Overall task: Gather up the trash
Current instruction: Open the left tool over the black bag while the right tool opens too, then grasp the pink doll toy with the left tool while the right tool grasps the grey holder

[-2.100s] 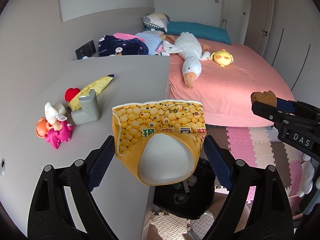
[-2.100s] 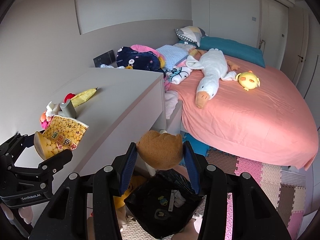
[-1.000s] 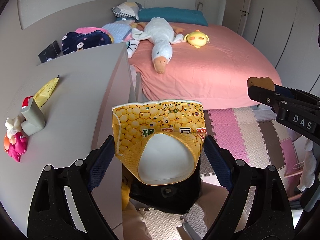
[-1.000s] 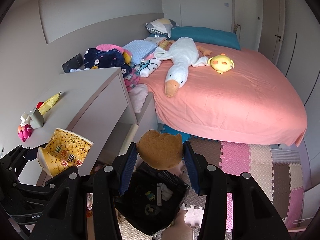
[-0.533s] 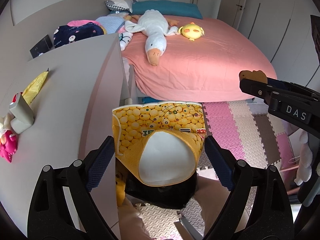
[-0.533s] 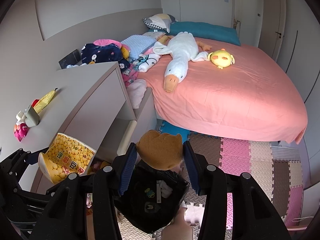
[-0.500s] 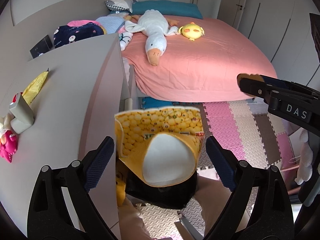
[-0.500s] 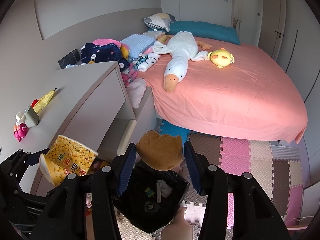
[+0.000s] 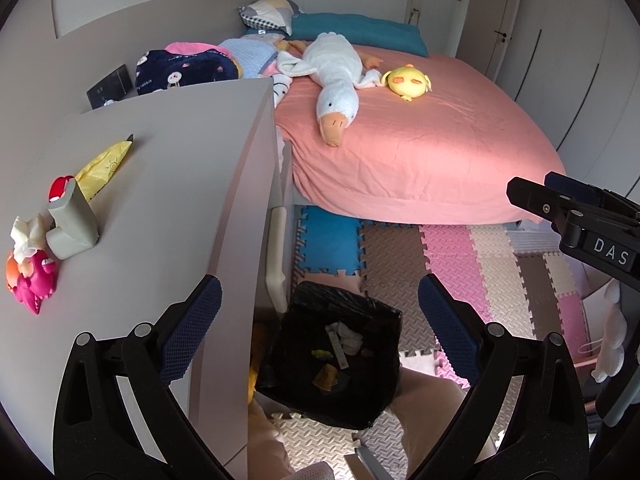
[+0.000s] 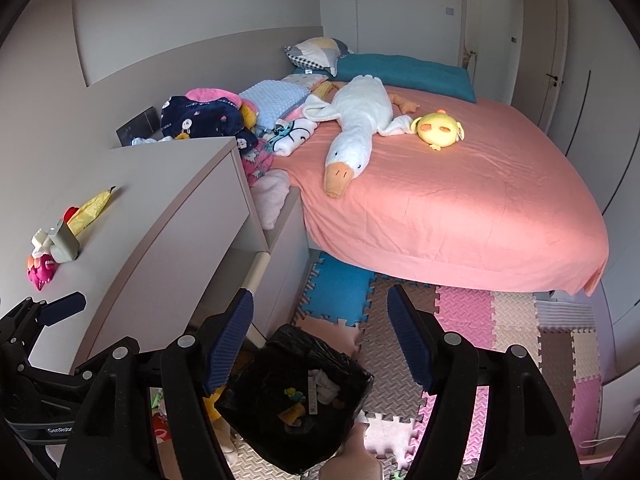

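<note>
Trash bin [image 9: 332, 360] sits on the floor mat just below both your grippers, and the yellow snack bag and brown scrap you were carrying half a second ago are gone. Your left gripper [image 9: 318, 330] and right gripper [image 10: 320, 340] both hang wide and empty now. They probably dropped in, though I can't pick them out in the dark liner; the yellow wrapper [image 9: 105, 168] far left on the dresser [image 9: 168, 184] looks like it's next.

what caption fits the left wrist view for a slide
Open left gripper hovers above the black-lined trash bin beside the grey dresser, pink bed beyond.
</note>
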The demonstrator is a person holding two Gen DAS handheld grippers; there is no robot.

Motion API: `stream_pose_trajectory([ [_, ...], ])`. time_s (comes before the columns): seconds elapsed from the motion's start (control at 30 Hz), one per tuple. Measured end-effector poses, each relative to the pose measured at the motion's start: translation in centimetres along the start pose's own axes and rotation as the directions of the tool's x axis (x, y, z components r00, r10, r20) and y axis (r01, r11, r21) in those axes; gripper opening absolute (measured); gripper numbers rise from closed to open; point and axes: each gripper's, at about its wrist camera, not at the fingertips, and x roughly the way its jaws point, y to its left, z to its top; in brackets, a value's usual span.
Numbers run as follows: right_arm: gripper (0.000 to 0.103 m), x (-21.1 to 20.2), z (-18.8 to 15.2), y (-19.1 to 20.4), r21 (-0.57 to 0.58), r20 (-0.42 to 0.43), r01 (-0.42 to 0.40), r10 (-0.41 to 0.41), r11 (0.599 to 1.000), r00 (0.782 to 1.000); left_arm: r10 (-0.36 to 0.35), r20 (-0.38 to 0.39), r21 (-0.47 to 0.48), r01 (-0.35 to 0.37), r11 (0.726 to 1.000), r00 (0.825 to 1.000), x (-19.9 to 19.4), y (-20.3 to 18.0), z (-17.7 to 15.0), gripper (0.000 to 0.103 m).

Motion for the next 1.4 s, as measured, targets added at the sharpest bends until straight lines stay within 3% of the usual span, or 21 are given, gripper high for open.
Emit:
stream_pose_trajectory([
  [0.6,0.070,0.4,0.4,3.8,-0.026,0.000,-0.051,0.051,0.998,0.999,0.045,0.021,-0.028,-0.044,0.999,0.999,-1.6,3.0,-0.8,0.095],
  [1.4,0.070,2.2,1.1,14.4,-0.145,-0.032,-0.205,0.202,0.968,0.979,0.188,0.015,-0.197,-0.182,0.963,0.982,-4.8,13.8,-3.6,0.095],
])
